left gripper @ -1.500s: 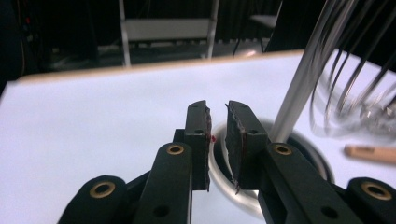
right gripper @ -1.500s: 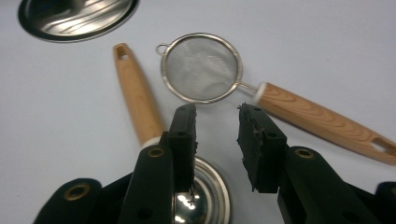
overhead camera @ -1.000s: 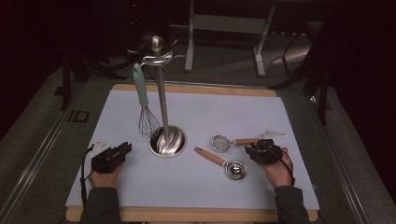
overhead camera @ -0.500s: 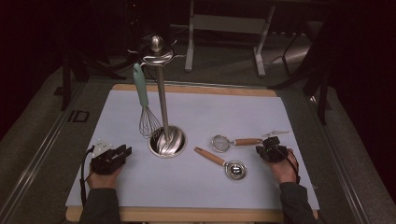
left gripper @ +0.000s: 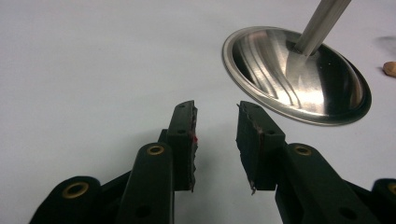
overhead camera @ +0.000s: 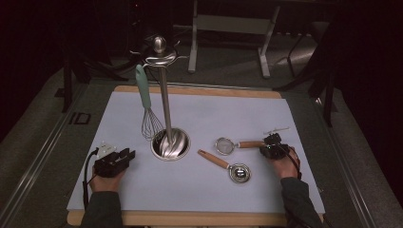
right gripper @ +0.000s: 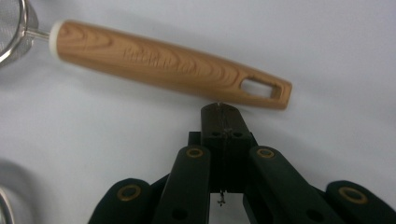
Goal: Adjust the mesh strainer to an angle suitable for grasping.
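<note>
whisk (overhead camera: 148, 114) hung on stand (overhead camera: 165, 104) | strainer (right gripper: 154, 60), probably spoon (overhead camera: 228, 166) left | my right gripper (right gripper: 223, 112) closed, empty, at strainer handle | left gripper (left gripper: 215, 135) half-open, empty

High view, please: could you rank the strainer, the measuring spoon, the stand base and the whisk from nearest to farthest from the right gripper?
1. Strainer, right at the right gripper.
2. Measuring spoon, toward the person.
3. Stand base, mid-table.
4. Whisk, hanging left of the stand.
</note>
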Motion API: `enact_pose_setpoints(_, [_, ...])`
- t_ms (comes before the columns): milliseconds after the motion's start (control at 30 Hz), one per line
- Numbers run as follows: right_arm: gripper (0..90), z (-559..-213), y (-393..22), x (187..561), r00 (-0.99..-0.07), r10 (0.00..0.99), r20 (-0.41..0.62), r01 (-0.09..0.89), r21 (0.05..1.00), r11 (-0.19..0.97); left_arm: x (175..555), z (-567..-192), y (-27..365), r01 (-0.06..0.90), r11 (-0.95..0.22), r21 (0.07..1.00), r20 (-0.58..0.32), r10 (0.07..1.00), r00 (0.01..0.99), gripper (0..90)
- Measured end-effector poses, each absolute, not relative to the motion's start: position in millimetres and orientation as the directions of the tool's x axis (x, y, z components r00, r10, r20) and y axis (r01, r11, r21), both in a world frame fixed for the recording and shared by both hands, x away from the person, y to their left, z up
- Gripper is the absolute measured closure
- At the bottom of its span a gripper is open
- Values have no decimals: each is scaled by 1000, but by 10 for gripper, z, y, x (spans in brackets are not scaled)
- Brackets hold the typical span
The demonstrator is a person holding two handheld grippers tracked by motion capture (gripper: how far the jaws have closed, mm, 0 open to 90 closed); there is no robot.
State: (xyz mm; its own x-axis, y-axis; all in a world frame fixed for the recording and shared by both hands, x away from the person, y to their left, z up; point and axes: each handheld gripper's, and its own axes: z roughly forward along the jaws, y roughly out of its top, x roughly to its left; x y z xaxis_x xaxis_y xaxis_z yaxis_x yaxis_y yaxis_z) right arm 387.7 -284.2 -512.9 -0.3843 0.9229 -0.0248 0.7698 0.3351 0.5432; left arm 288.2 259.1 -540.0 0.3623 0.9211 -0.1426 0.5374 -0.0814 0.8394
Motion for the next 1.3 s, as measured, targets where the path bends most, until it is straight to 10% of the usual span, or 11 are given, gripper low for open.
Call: enact_pose_setpoints(1300, [883, -5073, -2197, 4540, -381, 925, -6, 802, 496, 333, 2868, -5398, 2589, 528, -86, 845, -140, 917, 373, 672])
